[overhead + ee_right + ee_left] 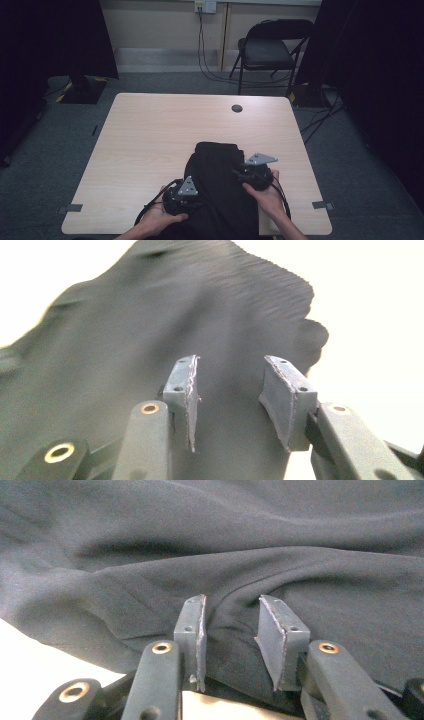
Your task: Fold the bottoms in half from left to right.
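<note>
black garment (250, 555) between left fingers (192, 625)

1. black garment (220, 190), soft plain cloth, looks folded into a long narrow bundle
2. it lies on the near half of the table, long way running from the near edge toward the middle, far end rounded and bunched
3. up close in the left gripper view the cloth (210, 545) has shallow wrinkles, and one ridge is puckered up

Grey carpet (150, 82), folding chair (267, 50), beige wall (160, 22)
</note>
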{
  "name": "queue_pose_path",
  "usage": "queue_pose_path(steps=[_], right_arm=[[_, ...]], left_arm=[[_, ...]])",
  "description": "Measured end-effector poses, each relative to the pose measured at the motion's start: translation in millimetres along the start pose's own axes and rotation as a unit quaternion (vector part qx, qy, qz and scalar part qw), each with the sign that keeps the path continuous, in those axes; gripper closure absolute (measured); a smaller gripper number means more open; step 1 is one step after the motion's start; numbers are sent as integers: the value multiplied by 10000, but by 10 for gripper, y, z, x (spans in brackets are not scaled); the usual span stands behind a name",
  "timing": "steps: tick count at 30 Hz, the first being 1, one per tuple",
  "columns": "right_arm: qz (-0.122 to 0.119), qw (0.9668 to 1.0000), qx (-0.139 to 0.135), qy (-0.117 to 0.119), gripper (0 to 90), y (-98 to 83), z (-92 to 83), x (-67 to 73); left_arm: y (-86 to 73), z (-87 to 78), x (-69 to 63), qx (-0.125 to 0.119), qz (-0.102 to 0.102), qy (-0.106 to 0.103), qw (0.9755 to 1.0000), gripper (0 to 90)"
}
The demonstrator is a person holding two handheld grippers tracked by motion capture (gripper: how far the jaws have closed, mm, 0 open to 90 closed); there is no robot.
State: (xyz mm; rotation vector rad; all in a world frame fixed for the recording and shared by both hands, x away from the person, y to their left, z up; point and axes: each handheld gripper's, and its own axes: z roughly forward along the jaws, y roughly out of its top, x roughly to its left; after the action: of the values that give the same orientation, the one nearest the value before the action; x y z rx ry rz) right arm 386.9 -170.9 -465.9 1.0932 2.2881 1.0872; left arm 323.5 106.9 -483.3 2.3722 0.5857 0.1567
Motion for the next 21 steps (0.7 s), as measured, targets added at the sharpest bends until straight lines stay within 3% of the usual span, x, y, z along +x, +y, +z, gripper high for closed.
queue_pose_path(steps=[2, 4, 7, 8, 10, 11, 13, 16, 17, 19, 21], right_arm=[[117, 9999, -33, 81, 583, 41, 82, -87], [113, 9999, 61, -72, 562, 70, 194, -143], [221, 9993, 285, 36, 615, 43, 317, -178], [263, 9989, 380, 57, 703, 29, 332, -177], [223, 9993, 274, 110, 840, 27, 289, -161], [207, 9995, 203, 105, 895, 38, 254, -150], [245, 9996, 23, 162, 898, 72, 167, -138], [184, 9997, -108, 137, 899, 100, 30, -87], [190, 9997, -88, 128, 899, 94, 8, -79], [120, 9999, 48, 39, 899, 28, -9, -81], [139, 9996, 226, 44, 898, -69, 21, -126]], left_arm=[[26, -2, 43, -148, -86, -68, 9998, 631], [93, -34, 114, -448, -138, 20, 9989, 630], [183, -83, 219, -750, -150, 180, 9969, 620], [210, -95, 259, -811, -149, 220, 9964, 620], [255, -84, 344, -799, -47, 456, 9957, 614], [272, -55, 415, -804, -149, 539, 9952, 609], [287, -2, 530, -889, -321, 640, 9935, 592], [282, 82, 624, -844, -402, 803, 9924, 585], [270, 132, 643, -740, -394, 876, 9926, 585], [227, 212, 658, -595, -405, 832, 9939, 585], [188, 249, 655, -679, -480, 820, 9932, 585]])
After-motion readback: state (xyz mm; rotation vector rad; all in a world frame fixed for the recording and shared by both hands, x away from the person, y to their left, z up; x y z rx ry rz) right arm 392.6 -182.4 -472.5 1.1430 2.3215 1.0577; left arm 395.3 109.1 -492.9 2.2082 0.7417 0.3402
